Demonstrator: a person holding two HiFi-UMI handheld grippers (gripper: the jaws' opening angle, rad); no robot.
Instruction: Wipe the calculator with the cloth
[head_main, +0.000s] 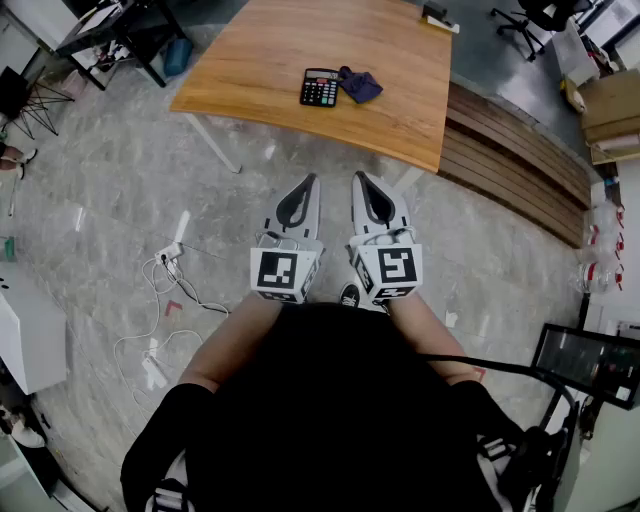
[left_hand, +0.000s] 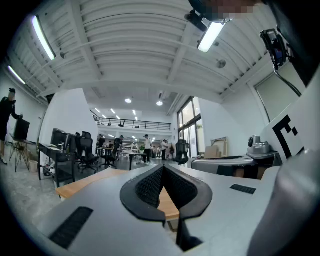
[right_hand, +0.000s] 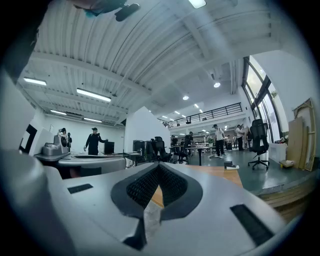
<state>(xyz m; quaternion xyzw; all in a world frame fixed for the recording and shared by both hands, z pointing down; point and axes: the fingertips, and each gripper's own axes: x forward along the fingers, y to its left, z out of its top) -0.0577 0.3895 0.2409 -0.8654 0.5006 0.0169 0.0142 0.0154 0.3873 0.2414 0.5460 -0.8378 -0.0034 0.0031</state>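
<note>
On the wooden table (head_main: 400, 110), the calculator (head_main: 319, 87) lies touching the dark cloth (head_main: 359, 84). Left claw (head_main: 303, 188) and right claw (head_main: 365, 184) are closed, empty, well short of the table

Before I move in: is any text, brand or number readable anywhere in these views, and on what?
No text can be read.
Calculator: key and display markings too small.
Marker cubes: black-and-white square patterns, no words.
Cardboard boxes: any print too small.
</note>
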